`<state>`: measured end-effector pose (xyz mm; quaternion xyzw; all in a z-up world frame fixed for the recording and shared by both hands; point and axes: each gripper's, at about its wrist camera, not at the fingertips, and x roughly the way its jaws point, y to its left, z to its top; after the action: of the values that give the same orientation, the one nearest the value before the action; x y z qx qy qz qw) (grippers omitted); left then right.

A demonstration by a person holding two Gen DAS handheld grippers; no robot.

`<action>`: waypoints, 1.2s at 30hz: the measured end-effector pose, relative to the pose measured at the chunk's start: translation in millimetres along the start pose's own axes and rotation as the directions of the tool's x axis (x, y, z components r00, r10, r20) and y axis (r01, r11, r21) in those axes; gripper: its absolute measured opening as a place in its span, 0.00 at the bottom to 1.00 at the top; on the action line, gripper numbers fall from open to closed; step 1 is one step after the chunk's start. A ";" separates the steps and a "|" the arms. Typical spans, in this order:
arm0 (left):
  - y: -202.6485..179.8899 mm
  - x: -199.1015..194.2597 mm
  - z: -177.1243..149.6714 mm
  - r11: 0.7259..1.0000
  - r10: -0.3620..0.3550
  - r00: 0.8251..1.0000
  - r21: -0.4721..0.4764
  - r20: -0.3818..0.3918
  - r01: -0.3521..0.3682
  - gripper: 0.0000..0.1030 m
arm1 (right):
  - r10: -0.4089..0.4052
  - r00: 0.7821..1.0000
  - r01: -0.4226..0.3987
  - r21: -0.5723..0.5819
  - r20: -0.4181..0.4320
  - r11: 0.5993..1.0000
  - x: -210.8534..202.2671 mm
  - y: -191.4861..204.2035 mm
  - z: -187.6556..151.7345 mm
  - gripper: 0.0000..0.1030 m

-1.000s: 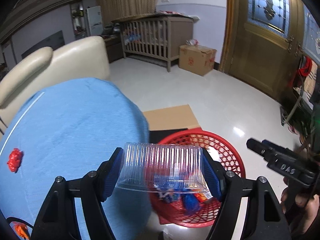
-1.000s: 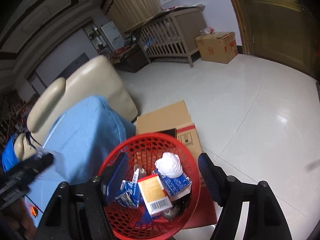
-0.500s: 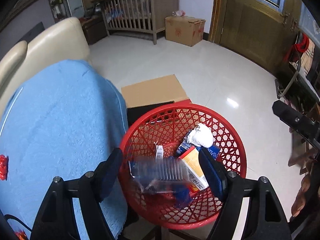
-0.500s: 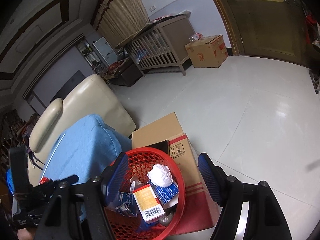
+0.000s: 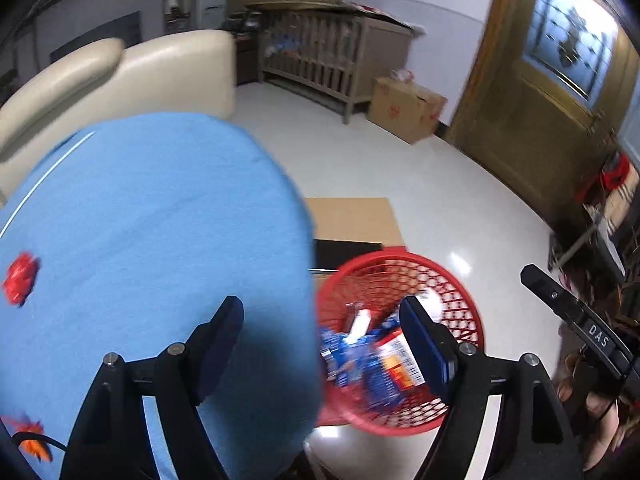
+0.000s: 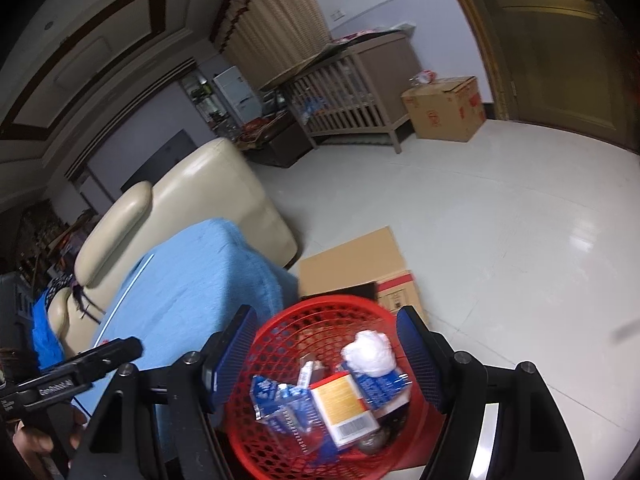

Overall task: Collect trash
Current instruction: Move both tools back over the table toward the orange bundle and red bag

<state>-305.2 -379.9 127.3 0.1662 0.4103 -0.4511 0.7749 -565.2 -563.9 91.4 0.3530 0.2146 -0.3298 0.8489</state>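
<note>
Left claw (image 5: 320, 320) opening with nothing between its pads, right claw (image 6: 324, 344) apart and empty above the basket (image 6: 280, 332), already holding boxes, a clear tray (image 6: 288, 412) and a white wad (image 6: 370, 352). Still to collect, by the look of it: red scraps (image 5: 20, 276) left of the left claw on the blue worktop (image 5: 140, 220). Beyond: cream sofa (image 5: 120, 76), pale tile floor (image 6: 500, 220), crib (image 6: 352, 92), cardboard boxes.

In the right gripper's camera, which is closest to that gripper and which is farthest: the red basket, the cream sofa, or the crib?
1. Red basket, right under the right gripper.
2. Cream sofa, to the left, mid-room.
3. Crib, by the back wall.
</note>
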 end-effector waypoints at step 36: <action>301.2 -72.0 -184.3 0.790 0.370 0.925 -0.494 -0.087 -0.363 0.80 | 0.198 0.930 -0.320 -0.416 -0.310 0.851 76.9 254.9 -92.0 0.74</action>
<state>-161.5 -61.7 38.0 0.0322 0.4676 -0.1712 0.8666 -342.9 -391.3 101.5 0.2072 0.3441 -0.1027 0.9100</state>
